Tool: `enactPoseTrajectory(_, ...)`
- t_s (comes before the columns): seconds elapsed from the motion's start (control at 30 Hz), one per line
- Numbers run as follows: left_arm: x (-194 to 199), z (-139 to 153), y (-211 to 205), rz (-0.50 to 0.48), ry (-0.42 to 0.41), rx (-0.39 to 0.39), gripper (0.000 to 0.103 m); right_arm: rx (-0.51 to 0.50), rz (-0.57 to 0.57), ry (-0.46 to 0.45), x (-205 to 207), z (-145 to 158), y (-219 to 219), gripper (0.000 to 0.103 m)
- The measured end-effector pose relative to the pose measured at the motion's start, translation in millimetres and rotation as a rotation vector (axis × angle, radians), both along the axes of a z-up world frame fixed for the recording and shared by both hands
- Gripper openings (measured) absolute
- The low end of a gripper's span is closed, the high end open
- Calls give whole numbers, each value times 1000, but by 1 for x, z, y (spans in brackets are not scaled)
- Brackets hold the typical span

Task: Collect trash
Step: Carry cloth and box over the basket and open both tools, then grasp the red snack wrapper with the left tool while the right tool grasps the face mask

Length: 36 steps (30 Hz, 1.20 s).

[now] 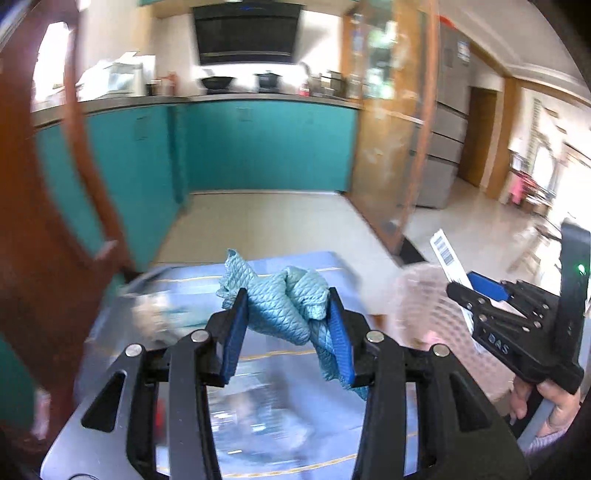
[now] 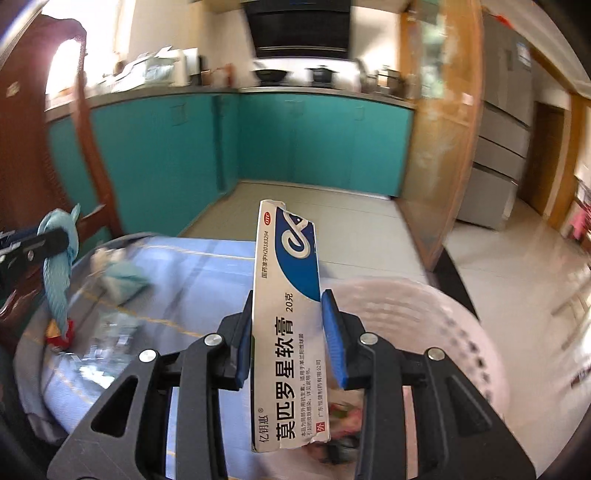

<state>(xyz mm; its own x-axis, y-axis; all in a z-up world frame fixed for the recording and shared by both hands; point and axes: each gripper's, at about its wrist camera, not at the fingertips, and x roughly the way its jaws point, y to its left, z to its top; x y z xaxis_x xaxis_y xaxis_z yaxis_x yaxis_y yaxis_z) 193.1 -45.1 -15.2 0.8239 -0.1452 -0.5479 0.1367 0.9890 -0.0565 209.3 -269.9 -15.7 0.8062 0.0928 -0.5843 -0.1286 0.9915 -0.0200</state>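
The left tongs (image 1: 288, 328) are clamping a crumpled blue cloth (image 1: 284, 306) above the tabletop (image 1: 295, 260). The right tongs (image 2: 291, 339) are pinching an ointment box (image 2: 286, 325) beside the pink basket (image 2: 443, 325), open floor (image 2: 332, 218) lying past the table's far edge.

Teal cabinets (image 1: 258, 147), pale tiled floor (image 1: 266, 225), black range hood (image 1: 245, 31)

Both views are bright with daylight; the window (image 1: 55, 59) at ten o'clock is blown out to white, and the floor (image 2: 517, 280) at three o'clock carries a pale sheen; strong motion blur smears the table (image 1: 295, 424), the pink basket (image 2: 424, 325) and the cabinets (image 1: 229, 147) (only the near tools and what they carry stay sharp); straight lines bow toward the rim; the corners fall to black.
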Motion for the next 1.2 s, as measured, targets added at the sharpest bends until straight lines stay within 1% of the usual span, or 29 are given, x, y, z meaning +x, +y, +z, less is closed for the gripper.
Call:
enactPoseTrajectory(0.07,8,-6,-25,-72,21,-13,43,-3,-73,12,-2,-4,-26,34)
enactPoseTrajectory(0.1,15,-11,-43,-117,44,-17,43,-11,-105,19,-4,-7,-36,34)
enactPoseTrajectory(0.2,32,-30,-88,-200,109,-14,43,-6,-179,64,-4,-18,-63,34)
enactPoseTrajectory(0.33,41,-58,-134,-270,176,16,43,26,-267,177,-1,-37,-91,34)
enactPoseTrajectory(0.4,43,-67,-152,-295,200,14,43,44,-285,209,2,-41,-95,34)
enactPoseTrajectory(0.47,46,-72,-166,-328,212,11,50,49,-300,226,5,-45,-95,36)
enactPoseTrajectory(0.5,44,-74,-166,-334,211,19,58,43,-313,233,7,-45,-96,38)
enactPoseTrajectory(0.53,43,-73,-168,-326,201,43,67,36,-326,237,8,-45,-94,46)
enactPoseTrajectory(0.57,41,-72,-165,-308,181,65,71,31,-341,235,9,-45,-93,54)
enactPoseTrajectory(0.6,39,-70,-159,-292,167,77,76,33,-351,227,8,-43,-93,57)
enactPoseTrajectory(0.63,38,-68,-148,-261,158,88,77,41,-353,220,7,-42,-92,59)
enactPoseTrajectory(0.73,37,-60,-112,-155,157,93,78,52,-332,205,11,-38,-85,59)
enactPoseTrajectory(0.77,35,-57,-96,-103,148,111,78,51,-325,198,11,-37,-82,59)
enactPoseTrajectory(0.8,30,-54,-74,-33,129,143,80,52,-298,178,12,-34,-72,59)
enactPoseTrajectory(0.83,26,-52,-59,11,115,162,82,55,-269,162,12,-31,-63,59)
enactPoseTrajectory(0.9,13,-52,-14,144,100,204,83,60,-190,135,17,-25,-39,59)
enactPoseTrajectory(0.97,3,-54,25,242,123,215,83,58,-68,121,24,-20,-2,59)
enactPoseTrajectory(1.03,-8,-59,58,306,153,211,83,62,52,133,40,-21,39,60)
enactPoseTrajectory(1.1,-19,-64,83,350,184,192,83,84,184,162,58,-22,85,61)
enactPoseTrajectory(1.17,-30,-68,102,360,213,142,83,97,335,190,75,-26,140,71)
enactPoseTrajectory(1.2,-35,-71,109,356,227,119,83,85,398,201,83,-29,169,74)
